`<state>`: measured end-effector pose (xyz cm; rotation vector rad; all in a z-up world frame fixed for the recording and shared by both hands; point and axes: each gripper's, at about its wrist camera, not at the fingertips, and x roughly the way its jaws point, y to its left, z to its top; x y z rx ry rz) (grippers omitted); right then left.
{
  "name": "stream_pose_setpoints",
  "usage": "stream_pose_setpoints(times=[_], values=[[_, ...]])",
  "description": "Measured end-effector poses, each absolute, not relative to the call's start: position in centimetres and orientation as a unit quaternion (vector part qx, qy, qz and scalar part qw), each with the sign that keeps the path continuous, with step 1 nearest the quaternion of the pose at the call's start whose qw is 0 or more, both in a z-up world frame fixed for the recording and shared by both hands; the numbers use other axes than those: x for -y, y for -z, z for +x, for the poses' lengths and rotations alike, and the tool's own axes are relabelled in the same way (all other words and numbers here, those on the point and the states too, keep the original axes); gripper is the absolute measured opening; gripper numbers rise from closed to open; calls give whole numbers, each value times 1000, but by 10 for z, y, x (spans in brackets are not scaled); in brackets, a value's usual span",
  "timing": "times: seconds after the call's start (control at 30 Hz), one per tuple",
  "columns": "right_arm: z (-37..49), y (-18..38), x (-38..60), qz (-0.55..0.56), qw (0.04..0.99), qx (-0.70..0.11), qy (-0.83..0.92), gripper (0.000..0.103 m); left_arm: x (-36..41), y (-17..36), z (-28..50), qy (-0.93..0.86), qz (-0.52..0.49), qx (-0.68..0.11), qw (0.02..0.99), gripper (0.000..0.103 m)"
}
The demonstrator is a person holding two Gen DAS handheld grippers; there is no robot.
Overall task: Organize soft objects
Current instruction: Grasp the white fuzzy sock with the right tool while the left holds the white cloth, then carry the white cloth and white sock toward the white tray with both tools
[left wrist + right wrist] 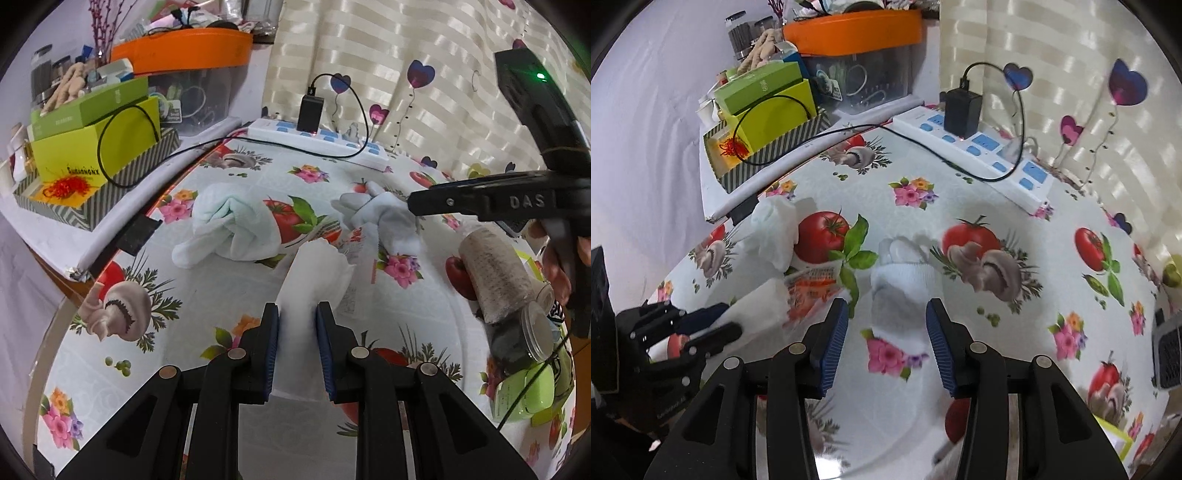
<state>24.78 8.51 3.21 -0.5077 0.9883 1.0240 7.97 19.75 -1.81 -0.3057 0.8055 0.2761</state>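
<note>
Round table (1015, 206), covered in a vegetable-print cloth, is being used as the work surface; three white soft pieces are seen on it, none stacked or gathered yet.

A knotted white cloth (229, 229) is lying loose near the far left edge, untouched. A white sock (905, 280) is lying flat near the middle, toe toward the power strip (990, 151).

A folded white piece (317, 273) is being pinched by the left gripper (297, 350), pads pressed on both its sides, its far end resting on the table between the cloth and the sock.

The right gripper (886, 347) is being held spread wide over the sock, one finger to each side, pads clear of the fabric.

Judgement: sorting is at an early stage. One piece is being carried, one is about to be taken, one is left waiting. No clear collection spot can be told.
</note>
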Motion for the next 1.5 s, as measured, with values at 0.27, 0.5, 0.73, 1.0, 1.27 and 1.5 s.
stream_pose_setpoints(times=[0.27, 0.5, 0.73, 1.0, 1.27, 1.5], values=[[264, -12, -105, -248, 725, -463, -446, 48, -205, 24, 78, -134, -158, -391, 897, 20], [279, 11, -119, -270, 713, -489, -423, 51, -203, 26, 80, -129, -161, -395, 895, 20], [278, 18, -123, -280, 719, -491, -404, 41, -202, 29, 83, -124, -164, -401, 893, 20], [263, 0, -97, -259, 736, -476, -405, 31, -196, 24, 73, -103, -173, -392, 897, 20], [242, -29, -59, -214, 756, -454, -420, 31, -185, 18, 53, -89, -175, -390, 899, 19], [212, -65, -23, -158, 775, -419, -447, 31, -173, 1, 40, -85, -171, -376, 907, 19]])
